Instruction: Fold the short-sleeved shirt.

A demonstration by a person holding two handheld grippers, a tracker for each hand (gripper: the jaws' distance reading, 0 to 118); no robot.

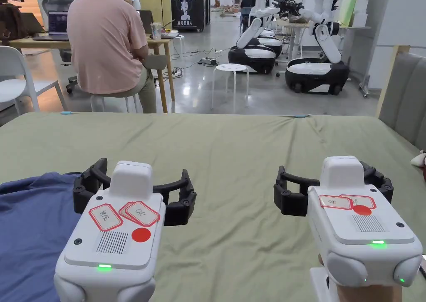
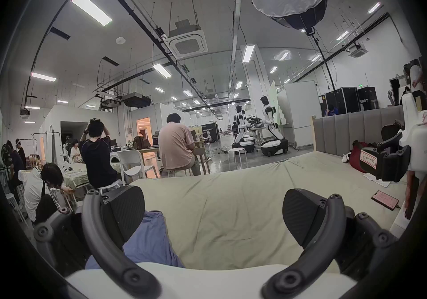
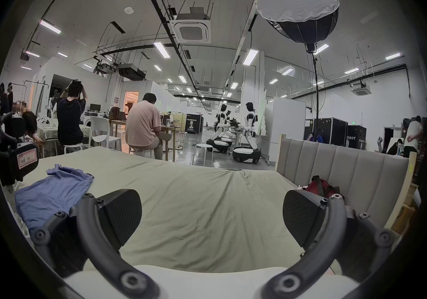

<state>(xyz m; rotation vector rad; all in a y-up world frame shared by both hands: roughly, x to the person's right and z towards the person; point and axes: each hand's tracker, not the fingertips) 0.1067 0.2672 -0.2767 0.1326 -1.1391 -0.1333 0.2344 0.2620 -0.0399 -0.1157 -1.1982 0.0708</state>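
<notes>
Blue, thin-looking cotton short-sleeved shirt (image 1: 29,228) lies rumpled on the near left of the pale green sheet-covered bed (image 1: 249,149), partly under the left gripper (image 1: 135,194). Looks light and floppy to me, so it'll sag and slide; I'd pinch it at the shoulder seams or hem corners and drag it flat first. Both tongs are spread wide with nothing in them: the left gripper hovers over the shirt's right edge, the right gripper (image 1: 333,186) hangs over bare sheet well to the right. Most of the shirt is cut off at the head view's left edge, and I honestly can't tell collar from sleeves in that crumple.
</notes>
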